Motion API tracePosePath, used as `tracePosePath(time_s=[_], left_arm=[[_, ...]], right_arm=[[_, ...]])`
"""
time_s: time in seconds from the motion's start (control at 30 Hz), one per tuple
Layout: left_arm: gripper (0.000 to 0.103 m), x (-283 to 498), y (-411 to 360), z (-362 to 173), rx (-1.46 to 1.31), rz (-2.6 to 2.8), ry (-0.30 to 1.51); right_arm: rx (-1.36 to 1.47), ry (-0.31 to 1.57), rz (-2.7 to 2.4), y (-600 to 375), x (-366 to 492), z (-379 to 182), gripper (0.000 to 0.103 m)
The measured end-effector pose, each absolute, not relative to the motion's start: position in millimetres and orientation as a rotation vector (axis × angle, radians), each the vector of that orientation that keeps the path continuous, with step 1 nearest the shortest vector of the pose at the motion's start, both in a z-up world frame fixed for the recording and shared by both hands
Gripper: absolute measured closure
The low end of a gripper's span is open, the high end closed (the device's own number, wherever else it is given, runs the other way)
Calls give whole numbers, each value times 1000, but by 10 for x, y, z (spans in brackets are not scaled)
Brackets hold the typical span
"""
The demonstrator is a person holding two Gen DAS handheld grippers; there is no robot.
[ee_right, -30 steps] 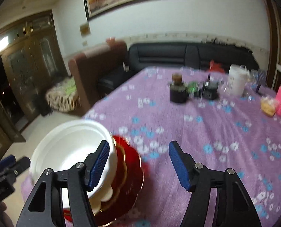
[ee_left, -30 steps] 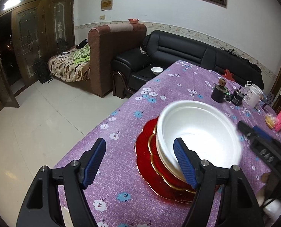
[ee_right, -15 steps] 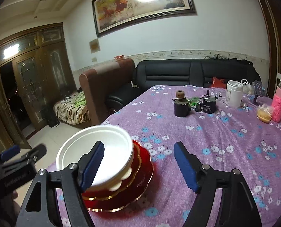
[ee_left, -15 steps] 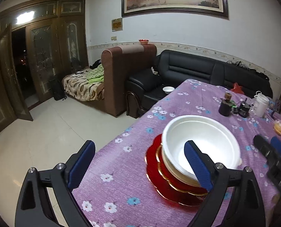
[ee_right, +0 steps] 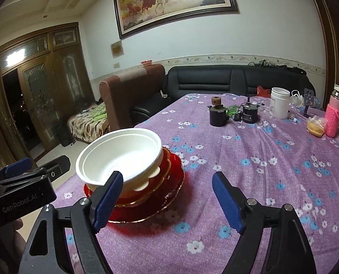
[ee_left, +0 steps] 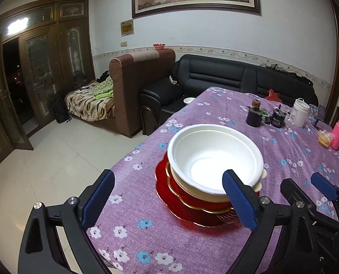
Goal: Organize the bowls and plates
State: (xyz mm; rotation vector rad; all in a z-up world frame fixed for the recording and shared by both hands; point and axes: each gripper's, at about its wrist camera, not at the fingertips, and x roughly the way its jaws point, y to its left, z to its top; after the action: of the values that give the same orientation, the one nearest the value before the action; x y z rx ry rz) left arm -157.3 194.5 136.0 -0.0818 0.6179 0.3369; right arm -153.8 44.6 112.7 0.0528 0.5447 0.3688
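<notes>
1. A white bowl (ee_left: 215, 159) sits on top of a stack near the table's (ee_left: 238, 246) left edge, nested in a cream bowl (ee_left: 259, 183), over a gold-rimmed red dish (ee_left: 192, 197) and a wide red plate (ee_left: 169, 196).
2. The left gripper (ee_left: 168, 199) hangs in front of the stack, its jaws spread wide and pinching nothing; they have just been opening.
3. The right gripper (ee_right: 167, 202) is to the stack's right, jaws also spread and empty, just been opening further.
4. Jars (ee_right: 217, 114), a white tub (ee_right: 279, 105) and a pink bottle (ee_right: 334, 118) stand at the table's far end, well apart from the stack.
</notes>
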Motion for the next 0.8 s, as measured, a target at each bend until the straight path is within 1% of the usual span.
tracePosePath(time_s=[0.8], left_arm=[[8, -1487, 1874, 1147, -96, 290, 691]], right_arm=[[61, 634, 344, 369, -1455, 893, 16]])
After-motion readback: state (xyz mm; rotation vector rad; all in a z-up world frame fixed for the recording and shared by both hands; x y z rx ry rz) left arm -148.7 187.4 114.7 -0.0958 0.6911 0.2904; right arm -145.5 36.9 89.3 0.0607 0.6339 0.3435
